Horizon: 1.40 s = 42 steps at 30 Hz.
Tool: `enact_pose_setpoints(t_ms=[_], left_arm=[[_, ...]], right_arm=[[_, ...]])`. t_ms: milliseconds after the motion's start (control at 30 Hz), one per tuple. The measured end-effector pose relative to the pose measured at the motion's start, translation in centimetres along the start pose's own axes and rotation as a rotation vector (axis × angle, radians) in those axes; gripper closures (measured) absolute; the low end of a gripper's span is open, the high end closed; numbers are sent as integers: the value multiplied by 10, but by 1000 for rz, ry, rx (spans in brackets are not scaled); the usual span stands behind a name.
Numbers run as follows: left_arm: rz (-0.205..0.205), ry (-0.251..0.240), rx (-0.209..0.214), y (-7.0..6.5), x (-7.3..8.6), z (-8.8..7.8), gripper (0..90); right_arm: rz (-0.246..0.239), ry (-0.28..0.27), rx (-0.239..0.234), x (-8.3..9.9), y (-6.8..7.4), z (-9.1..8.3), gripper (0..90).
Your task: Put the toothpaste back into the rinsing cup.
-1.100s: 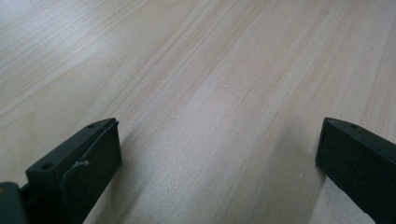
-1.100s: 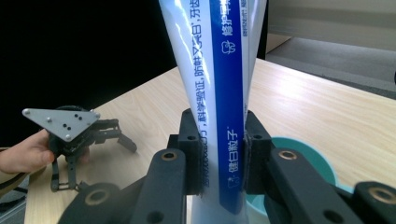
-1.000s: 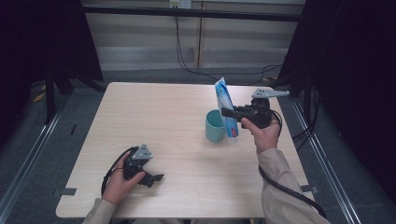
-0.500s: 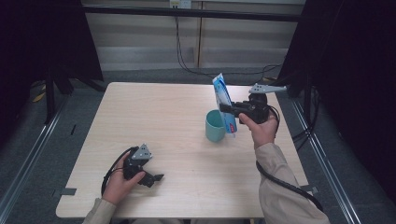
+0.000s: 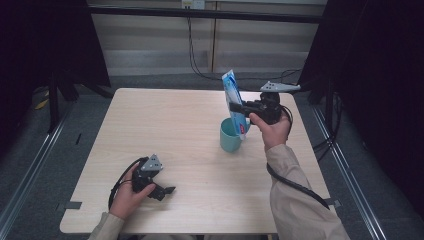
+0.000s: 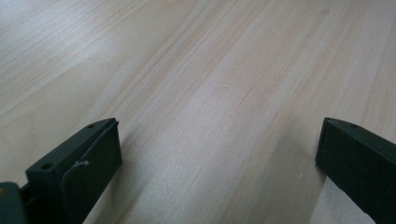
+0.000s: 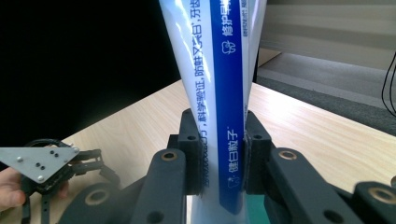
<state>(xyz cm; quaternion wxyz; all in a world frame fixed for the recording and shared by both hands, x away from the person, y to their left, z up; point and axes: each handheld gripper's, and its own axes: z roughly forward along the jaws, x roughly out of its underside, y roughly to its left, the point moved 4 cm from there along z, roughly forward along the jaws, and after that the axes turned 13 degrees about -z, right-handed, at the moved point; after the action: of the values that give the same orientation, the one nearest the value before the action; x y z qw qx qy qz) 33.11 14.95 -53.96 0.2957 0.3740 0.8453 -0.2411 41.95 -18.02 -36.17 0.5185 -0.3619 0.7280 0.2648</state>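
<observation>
A blue and white toothpaste tube is clamped between the jaws of the right gripper and held upright, its lower end just above the teal cup. Well apart from the cup, the left gripper is rested on the table, jaws spread with nothing between them.

tube top: toothpaste tube cut off by upper edge, right gripper view
tube base: hidden behind cup rim, high view
tube print: too small to read, high view
</observation>
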Motion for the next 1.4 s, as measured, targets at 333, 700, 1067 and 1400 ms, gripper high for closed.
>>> enact_pose_setpoints(t_ms=[333, 700, 1067, 1400], left_arm=[[-1, 1, 0, 0, 0, 0, 0], [-1, 0, 3, 0, 0, 0, 0], [-1, 1, 2, 0, 0, 0, 0], [0, 2, 2, 0, 0, 0, 0]], right_arm=[[6, -22, 10, -6, -6, 9, 747], [9, -23, 26, -4, -11, 17, 747], [15, -32, 45, -2, -20, 24, 746], [21, -33, 69, 0, -24, 29, 745]])
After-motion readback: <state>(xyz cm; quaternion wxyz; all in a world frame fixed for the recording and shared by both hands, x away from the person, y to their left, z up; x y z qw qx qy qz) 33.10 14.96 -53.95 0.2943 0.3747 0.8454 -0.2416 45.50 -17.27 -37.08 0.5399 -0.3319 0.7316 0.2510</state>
